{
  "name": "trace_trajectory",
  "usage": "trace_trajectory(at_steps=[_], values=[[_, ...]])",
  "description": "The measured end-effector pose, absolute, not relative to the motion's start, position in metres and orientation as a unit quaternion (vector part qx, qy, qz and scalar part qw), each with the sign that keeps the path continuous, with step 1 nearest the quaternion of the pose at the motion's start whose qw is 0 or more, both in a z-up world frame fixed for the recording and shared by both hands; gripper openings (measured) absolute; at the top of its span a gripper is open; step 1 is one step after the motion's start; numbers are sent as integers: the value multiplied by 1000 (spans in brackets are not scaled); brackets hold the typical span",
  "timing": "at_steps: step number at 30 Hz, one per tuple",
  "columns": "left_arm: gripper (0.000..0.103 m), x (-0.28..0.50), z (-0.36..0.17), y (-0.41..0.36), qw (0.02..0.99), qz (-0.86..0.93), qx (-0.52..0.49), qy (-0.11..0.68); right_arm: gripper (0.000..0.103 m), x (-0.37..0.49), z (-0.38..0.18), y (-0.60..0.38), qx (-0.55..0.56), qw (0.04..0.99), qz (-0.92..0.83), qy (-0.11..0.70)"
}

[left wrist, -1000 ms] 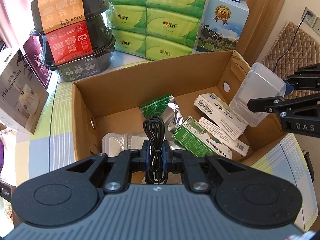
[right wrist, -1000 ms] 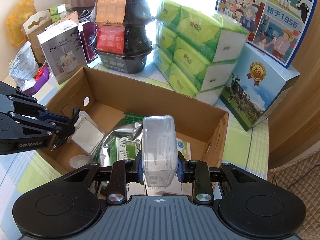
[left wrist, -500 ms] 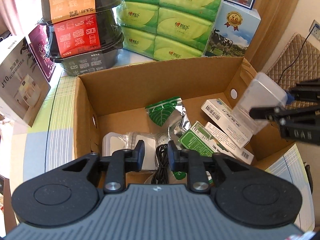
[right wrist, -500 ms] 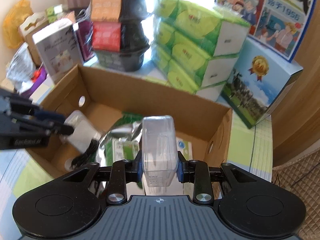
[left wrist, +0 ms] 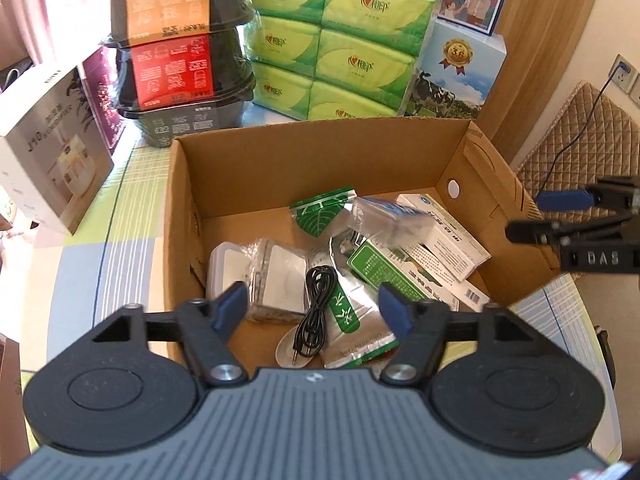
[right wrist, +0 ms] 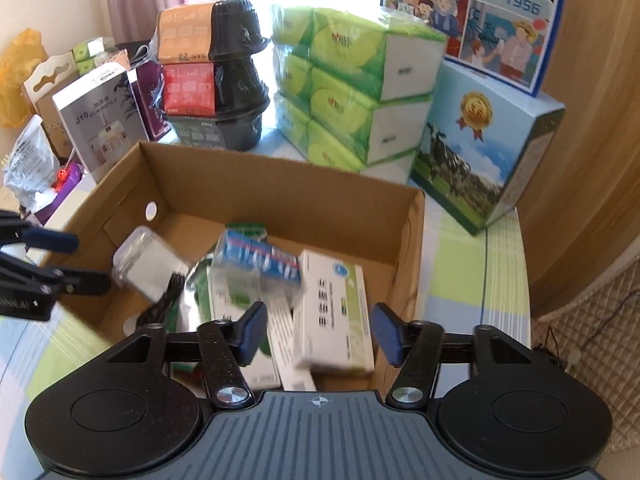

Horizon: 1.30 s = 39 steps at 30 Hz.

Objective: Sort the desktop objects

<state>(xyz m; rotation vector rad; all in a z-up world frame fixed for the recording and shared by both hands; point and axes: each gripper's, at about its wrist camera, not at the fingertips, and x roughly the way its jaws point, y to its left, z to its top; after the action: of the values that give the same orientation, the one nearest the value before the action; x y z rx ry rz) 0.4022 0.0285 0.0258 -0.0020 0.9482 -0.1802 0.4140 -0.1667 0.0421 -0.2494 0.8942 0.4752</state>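
On the left of the bench (left wrist: 120,216), which wears a green and blue checked cloth, stands a white humidifier carton (left wrist: 48,152), with a stack of black plastic food bowls in orange and red sleeves (left wrist: 180,60) behind it. Just right of the stack sit the lime-green tissue packs (left wrist: 340,40), and further right a blue milk carton printed with a cow (left wrist: 456,76).

In front of these stands the open brown cardboard box (left wrist: 188,216). Inside it, against the left wall, lies a white rectangular item wrapped in clear film (left wrist: 276,276). Just beside it, a coiled black cable (left wrist: 314,304) rests on the silver and green foil pouches (left wrist: 352,320). Right of the cable lie a green-labelled carton (left wrist: 380,272) and a white medicine carton with a barcode (left wrist: 448,236), overlapping one another. On top of them, tilted, sits a clear plastic case with a blue and red label (right wrist: 256,268); it is blurred in both views.

The left gripper (left wrist: 314,308) hovers over the near edge of the box with its blue-padded fingers (left wrist: 232,304) spread wide and holding nothing. The right gripper (right wrist: 318,330) hangs over the right end of the box, its fingers (right wrist: 386,332) likewise spread apart and empty, above the white medicine carton (right wrist: 332,312). In the left wrist view it shows at the far right, outside the box wall.
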Motion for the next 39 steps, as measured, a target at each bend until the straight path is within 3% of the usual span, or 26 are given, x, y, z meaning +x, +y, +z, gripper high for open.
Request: trace_trajectory(at_steps=[5,7,12,18,39], values=[[82,378,34,31,891,-73,-11,447,69,385,42,-176,-114,864,228,433],[93,366,39,30,894,-70,-7,442,74,372,43,-180,-106,864,228,436],[102,333,49,28,897,-64,-4,438,86,338,48,-189,-96,861,230,444],[102,292,60,24,897,-48,2,440,101,303,63,-200,-80,859,230,450],[102,139,88,6,906,-21,-25,422,101,156,94,-235,-63,887,211,405]])
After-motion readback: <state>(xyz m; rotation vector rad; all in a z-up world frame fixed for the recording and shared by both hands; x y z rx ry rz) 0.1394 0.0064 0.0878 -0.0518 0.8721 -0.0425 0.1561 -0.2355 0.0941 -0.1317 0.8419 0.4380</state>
